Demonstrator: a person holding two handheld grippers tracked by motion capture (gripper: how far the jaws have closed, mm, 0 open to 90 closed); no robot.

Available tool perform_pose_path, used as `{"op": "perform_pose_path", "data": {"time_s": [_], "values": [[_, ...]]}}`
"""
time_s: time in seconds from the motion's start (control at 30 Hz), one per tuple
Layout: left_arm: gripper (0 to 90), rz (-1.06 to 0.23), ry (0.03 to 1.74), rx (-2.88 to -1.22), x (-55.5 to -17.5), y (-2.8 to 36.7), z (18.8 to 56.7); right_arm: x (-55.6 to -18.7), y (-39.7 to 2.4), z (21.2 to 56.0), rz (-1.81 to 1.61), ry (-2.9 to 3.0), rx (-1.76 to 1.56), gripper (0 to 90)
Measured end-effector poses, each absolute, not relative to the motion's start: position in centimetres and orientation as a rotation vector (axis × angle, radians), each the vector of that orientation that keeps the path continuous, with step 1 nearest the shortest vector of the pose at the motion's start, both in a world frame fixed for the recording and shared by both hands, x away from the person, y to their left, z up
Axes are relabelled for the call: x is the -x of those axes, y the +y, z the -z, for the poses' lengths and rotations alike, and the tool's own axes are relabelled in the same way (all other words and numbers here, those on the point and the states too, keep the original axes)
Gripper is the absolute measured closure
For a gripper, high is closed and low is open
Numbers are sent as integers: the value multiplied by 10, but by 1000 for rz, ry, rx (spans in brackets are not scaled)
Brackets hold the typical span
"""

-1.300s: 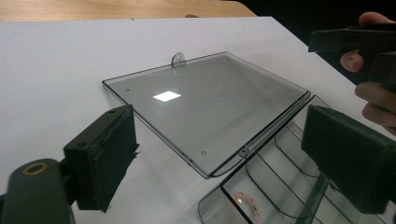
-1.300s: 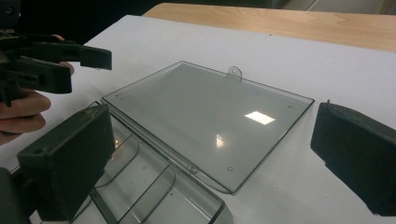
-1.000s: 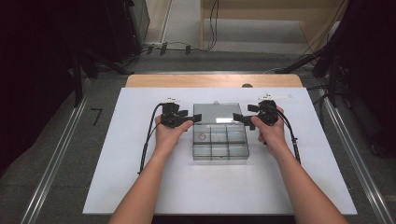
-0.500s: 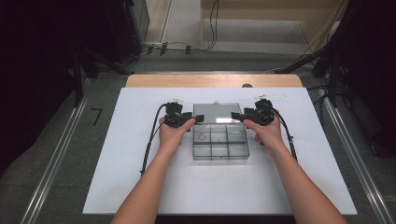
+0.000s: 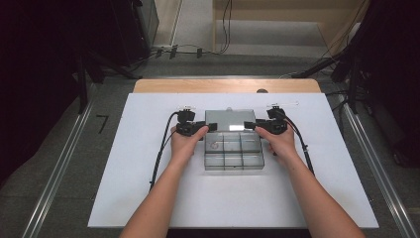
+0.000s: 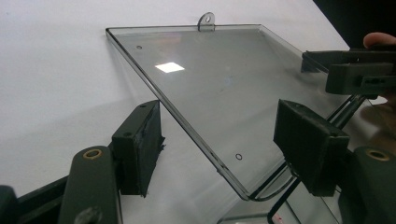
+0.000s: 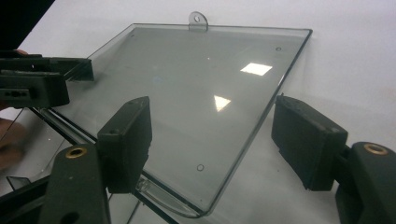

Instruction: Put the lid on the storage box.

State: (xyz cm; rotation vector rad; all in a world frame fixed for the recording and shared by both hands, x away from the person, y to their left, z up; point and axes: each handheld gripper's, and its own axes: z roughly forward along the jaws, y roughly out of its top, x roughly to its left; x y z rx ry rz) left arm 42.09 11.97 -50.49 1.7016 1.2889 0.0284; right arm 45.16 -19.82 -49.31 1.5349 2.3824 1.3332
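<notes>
A clear plastic compartment box (image 5: 234,157) sits mid-table, its clear lid (image 5: 229,120) swung open behind it. My left gripper (image 5: 210,127) is at the lid's left edge and my right gripper (image 5: 249,126) at its right edge. In the left gripper view the lid (image 6: 224,79) runs edge-on between the jaws of the left gripper (image 6: 224,144), with gaps on both sides. In the right gripper view the lid (image 7: 196,93) likewise passes between the right gripper (image 7: 215,140) jaws, untouched. Both pairs of jaws have just been closing around the lid's edges.
The box rests on a white board (image 5: 148,198) over a wooden table (image 5: 148,85). Cables (image 5: 161,148) trail from both grippers across the board. Metal rails (image 5: 59,163) and dark equipment flank the table. A small hang tab (image 6: 206,21) sticks out of the lid's far edge.
Both hands have drawn inward toward the lid, the right one also sinking a little. The jaws of both grippers stand narrower than before, now astride the lid's side edges.
</notes>
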Motion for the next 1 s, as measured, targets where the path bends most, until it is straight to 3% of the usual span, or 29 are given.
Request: {"op": "perform_pose_path", "data": {"time_s": [0.43,1.0], "values": [[372,12,1292,-1661,-422,119,507,-454,-200,498,-1409,2398,-1581,332],[539,-34,1238,-1639,-418,120,498,-449,-208,490,-1512,2352,-1477,530]]}}
